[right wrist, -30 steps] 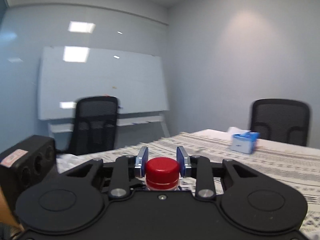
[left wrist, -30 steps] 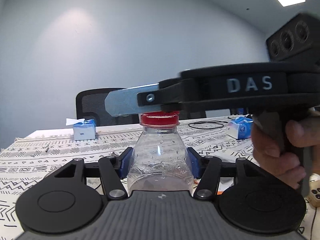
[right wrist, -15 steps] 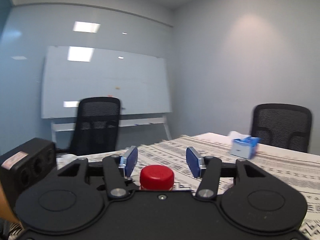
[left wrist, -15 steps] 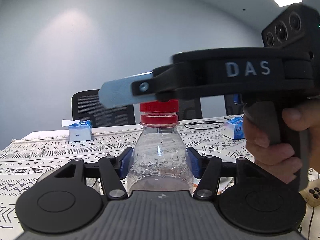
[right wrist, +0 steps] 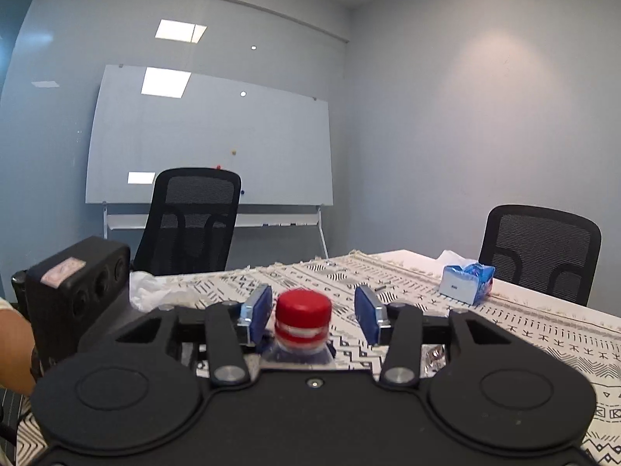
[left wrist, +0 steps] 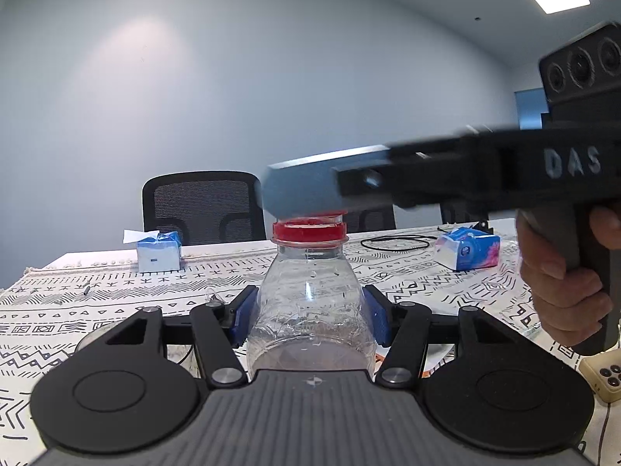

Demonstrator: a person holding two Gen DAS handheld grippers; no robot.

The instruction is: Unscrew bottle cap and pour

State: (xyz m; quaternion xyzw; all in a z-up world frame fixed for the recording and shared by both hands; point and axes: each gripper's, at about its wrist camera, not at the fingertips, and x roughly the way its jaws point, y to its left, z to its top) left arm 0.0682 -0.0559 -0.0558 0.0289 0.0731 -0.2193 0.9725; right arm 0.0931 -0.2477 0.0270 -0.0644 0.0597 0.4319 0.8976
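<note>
**Bottle clamped below, cap being re-gripped from above**

A clear plastic bottle [left wrist: 310,303] with a round red screw cap [right wrist: 303,306] is held upright above a table covered by a white cloth with black geometric patterns [left wrist: 97,303]. The body of the bottle is clamped by the left gripper [left wrist: 310,316]: both blue pads are pressed against its sides, at the wide part under the shoulder. This low grip is judged to be chosen so that the bottle cannot turn while the cap is twisted, and so that the neck is left free for the other tool.

The right gripper [right wrist: 312,312] is brought level over the bottle neck, with the cap between its blue pads [right wrist: 259,312]. The jaws are closing at this moment, but a gap is seen on each side of the cap, wider on the right, so the cap is not yet squeezed. In the left wrist view this gripper is blurred, and the cap is mostly hidden behind its near finger. The black handle is gripped by the person's right hand [left wrist: 562,279].

A pale band is seen between the cap and its red ring, so the cap is judged to be partly unscrewed. The step in hand is probably a new grip for another turn. Nothing is poured yet, and no receiving vessel can be identified.

Two blue tissue packs [left wrist: 159,250] lie well apart from the bottle, and are not involved.
</note>
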